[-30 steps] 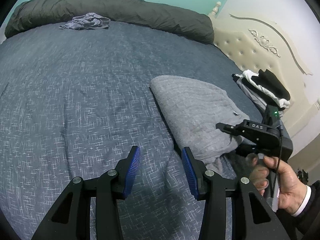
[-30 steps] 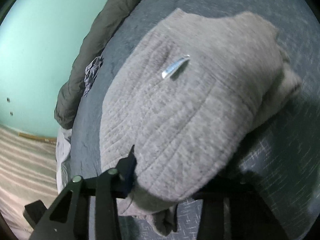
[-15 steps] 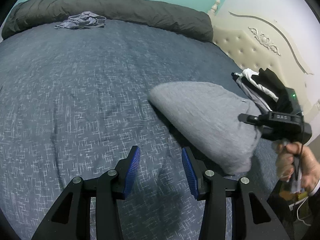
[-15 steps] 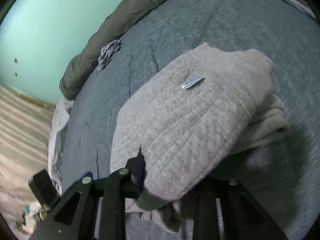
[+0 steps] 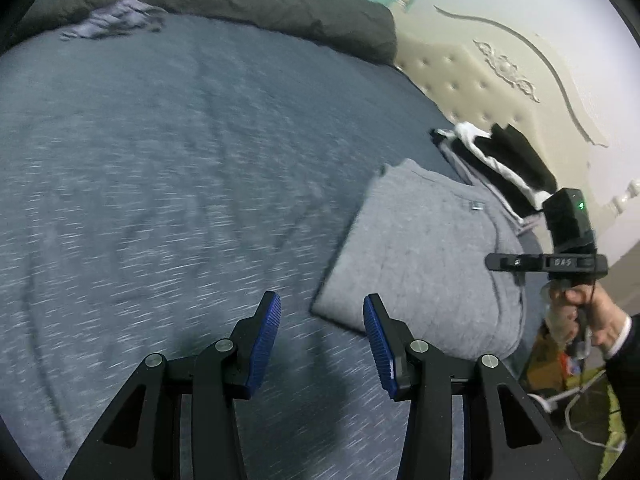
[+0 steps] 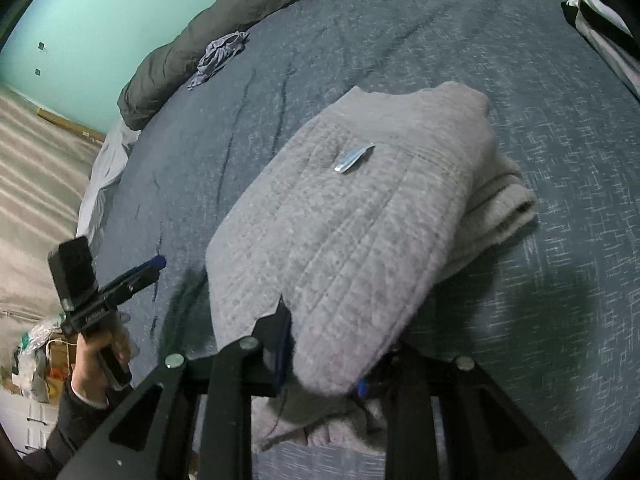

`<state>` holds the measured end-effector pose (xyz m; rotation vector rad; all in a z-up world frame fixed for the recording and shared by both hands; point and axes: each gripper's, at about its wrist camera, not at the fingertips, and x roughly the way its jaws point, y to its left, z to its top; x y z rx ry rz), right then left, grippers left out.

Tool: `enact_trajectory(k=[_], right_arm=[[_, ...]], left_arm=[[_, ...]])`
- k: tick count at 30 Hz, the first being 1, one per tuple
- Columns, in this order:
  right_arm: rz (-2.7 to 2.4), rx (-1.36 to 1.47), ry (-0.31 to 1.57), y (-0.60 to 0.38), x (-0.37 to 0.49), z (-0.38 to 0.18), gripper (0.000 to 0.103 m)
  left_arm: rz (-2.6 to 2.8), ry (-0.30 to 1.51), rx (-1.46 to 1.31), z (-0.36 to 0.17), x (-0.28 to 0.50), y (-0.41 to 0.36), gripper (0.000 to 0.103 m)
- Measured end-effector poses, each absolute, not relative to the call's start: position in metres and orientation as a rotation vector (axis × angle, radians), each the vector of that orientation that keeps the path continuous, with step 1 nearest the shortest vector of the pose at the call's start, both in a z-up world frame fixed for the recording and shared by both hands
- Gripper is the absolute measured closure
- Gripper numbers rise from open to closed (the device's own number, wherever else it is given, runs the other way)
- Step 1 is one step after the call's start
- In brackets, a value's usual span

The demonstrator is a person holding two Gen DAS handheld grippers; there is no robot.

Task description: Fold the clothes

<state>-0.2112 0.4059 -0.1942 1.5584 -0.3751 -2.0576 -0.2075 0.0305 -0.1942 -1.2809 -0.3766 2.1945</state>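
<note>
Right gripper (image 6: 320,354) pads under sweater (image 6: 360,220)

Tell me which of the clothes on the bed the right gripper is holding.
The folded grey sweater, clamped in the right gripper. The crumpled garment by the rolled duvet and the black-and-white pile lie untouched.

We are seeing a fuzzy, quilted grey cloth sweater (image 6: 360,232) lying on a bed's (image 5: 180,168) matt, flecked woven cover.

Dim, cool light; motion-smeared bedspread (image 5: 168,184), soft shadows, fisheye bending and dark corners.
</note>
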Motion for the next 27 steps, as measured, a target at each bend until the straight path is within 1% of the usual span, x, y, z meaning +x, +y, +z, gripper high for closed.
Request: enact_trajectory(k=[3,6,9,11,14,16,19,21,23,24,25,26,27], right_arm=[[-2.04,1.553,-0.371,0.408,-0.211,-0.201,0.079],[-2.021,1.541,-0.396,0.41,-0.214,-0.203,0.079],[-2.001,1.529,-0.405,0.413,-0.215,-0.206,0.079],[-1.991,1.521,-0.415,0.415,-0.215,-0.208,0.079],[-1.98,1.512,-0.418,0.416,-0.216,-0.209,0.079],[-1.976,1.507,-0.414,0.416,-0.216,-0.21,0.079],[-1.975,1.499,-0.395,0.414,-0.218,-0.209,0.079],[-1.974,1.497,-0.393,0.415,-0.218,-0.209,0.079],[-1.976,1.494,-0.392,0.414,-0.219,-0.21,0.079],[-1.979,1.493,-0.388,0.414,-0.219,-0.209,0.079],[-1.983,1.49,-0.381,0.412,-0.219,-0.208,0.079],[-1.987,1.487,-0.375,0.409,-0.219,-0.208,0.079],[-1.99,1.486,-0.366,0.408,-0.219,-0.206,0.079]], left_arm=[[2.088,-0.442,-1.31,-0.204,-0.226,0.049,0.054],[2.064,-0.395,-1.344,-0.212,-0.243,0.066,0.053],[2.011,-0.381,-1.393,-0.222,-0.257,0.078,0.046],[1.971,-0.355,-1.413,-0.229,-0.266,0.089,0.046],[1.895,-0.39,-1.428,-0.238,-0.275,0.099,0.045],[1.841,-0.425,-1.437,-0.247,-0.28,0.105,0.04],[1.81,-0.47,-1.441,-0.256,-0.283,0.109,0.038],[1.808,-0.502,-1.431,-0.258,-0.282,0.11,0.038],[1.818,-0.49,-1.42,-0.257,-0.28,0.114,0.039],[1.815,-0.485,-1.413,-0.256,-0.279,0.117,0.042],[1.812,-0.479,-1.407,-0.255,-0.278,0.119,0.048],[1.814,-0.472,-1.397,-0.253,-0.275,0.121,0.051],[1.815,-0.472,-1.393,-0.252,-0.274,0.121,0.056]])
